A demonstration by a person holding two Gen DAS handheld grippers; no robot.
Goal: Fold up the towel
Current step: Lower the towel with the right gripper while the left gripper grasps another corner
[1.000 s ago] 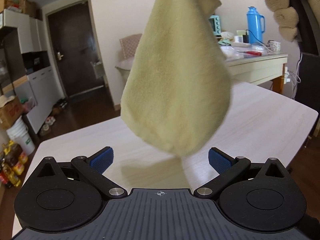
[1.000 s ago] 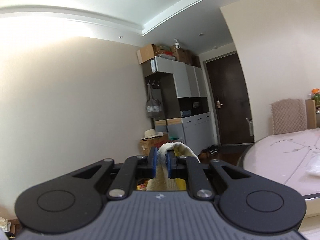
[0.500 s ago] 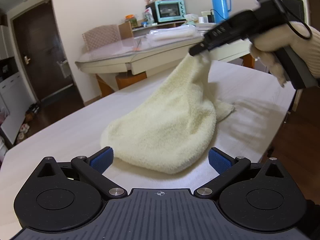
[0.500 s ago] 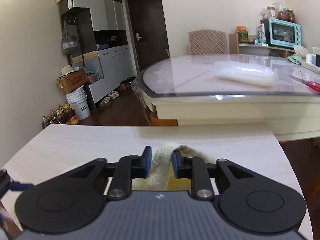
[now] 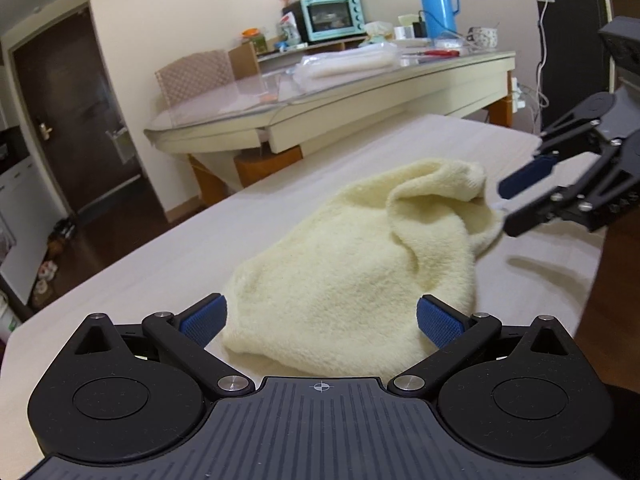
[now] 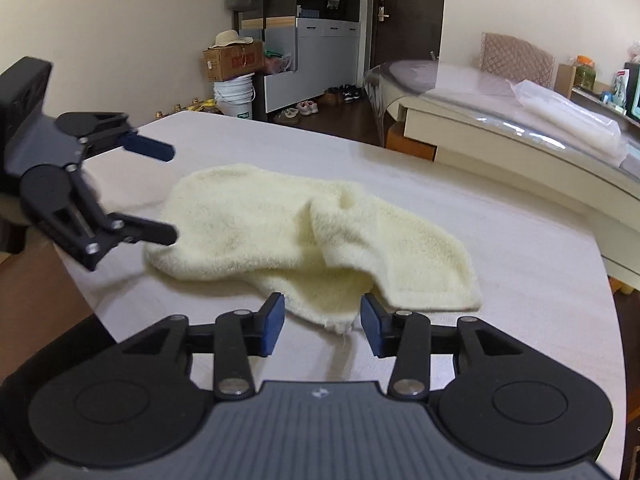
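Observation:
A pale yellow towel (image 5: pixel 360 264) lies crumpled on the light wooden table (image 5: pixel 160 272), with one corner humped up and folded over. My left gripper (image 5: pixel 320 316) stands open just in front of the towel's near edge, nothing between its blue pads. In the right wrist view the towel (image 6: pixel 312 232) spreads across the table (image 6: pixel 520 240). My right gripper (image 6: pixel 322 322) is open, its pads either side of the towel's near corner without pinching it. Each gripper shows in the other's view: the right gripper (image 5: pixel 516 204) beside the raised corner, the left gripper (image 6: pixel 160 192) at the far end.
A second table (image 5: pixel 340 92) behind carries a teal oven (image 5: pixel 328 16), a blue flask (image 5: pixel 436 0) and plastic bags. A chair (image 5: pixel 196 76) stands beside it. Dark door, cabinets, a bucket (image 6: pixel 234 98) and shoes line the far wall. The table's edge runs close on the right.
The right gripper has brought the hanging towel down onto the table and opened, letting go of it. The towel now lies slumped. The left gripper stayed open.

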